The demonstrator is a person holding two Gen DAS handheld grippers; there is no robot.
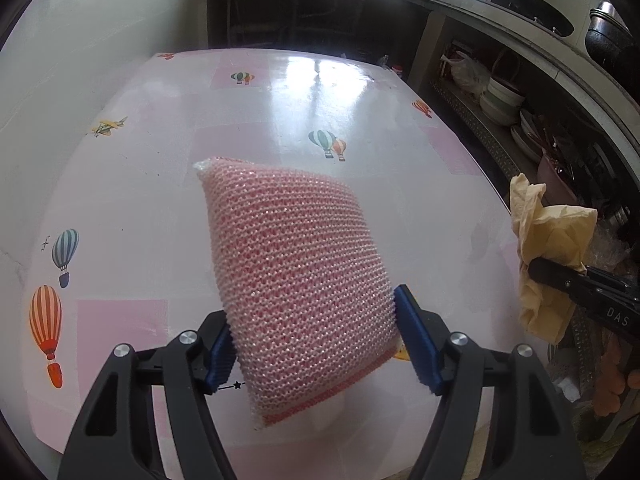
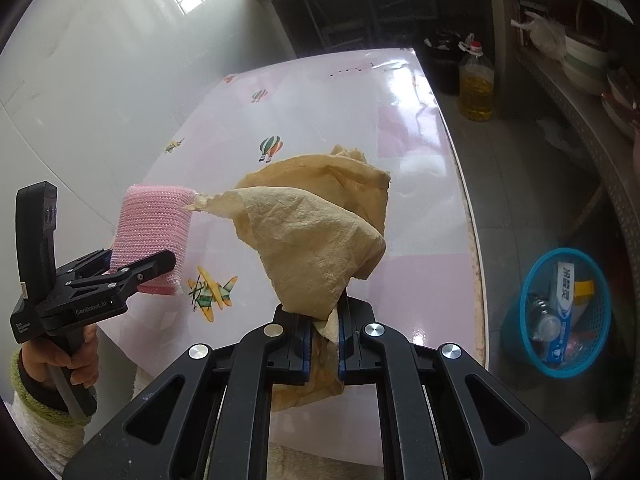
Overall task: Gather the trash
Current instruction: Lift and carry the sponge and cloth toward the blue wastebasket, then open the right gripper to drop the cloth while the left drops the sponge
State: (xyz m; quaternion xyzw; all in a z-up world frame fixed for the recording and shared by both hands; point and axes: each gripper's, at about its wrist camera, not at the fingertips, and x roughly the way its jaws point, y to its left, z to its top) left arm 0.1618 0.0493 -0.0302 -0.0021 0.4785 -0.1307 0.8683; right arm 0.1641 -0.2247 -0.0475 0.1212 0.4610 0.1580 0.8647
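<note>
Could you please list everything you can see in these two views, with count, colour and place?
Scrubbing sponge: one, pink knit, held above the table.
Crumpled paper: one, tan, held above the table's right side.
Table: one, pink and white cover printed with balloons and planes.
Waste basket: one, blue mesh, on the floor right of the table, packaging inside.
Oil bottle: one, yellow contents, floor beyond the table.
Bowls: a stack, pale, on the right-hand shelf.
Left gripper: black, blue pads, jaws on the sponge.
Right gripper: black, jaws shut on the paper.
Hand: one, green-cuffed sleeve, gripping the left handle.
</note>
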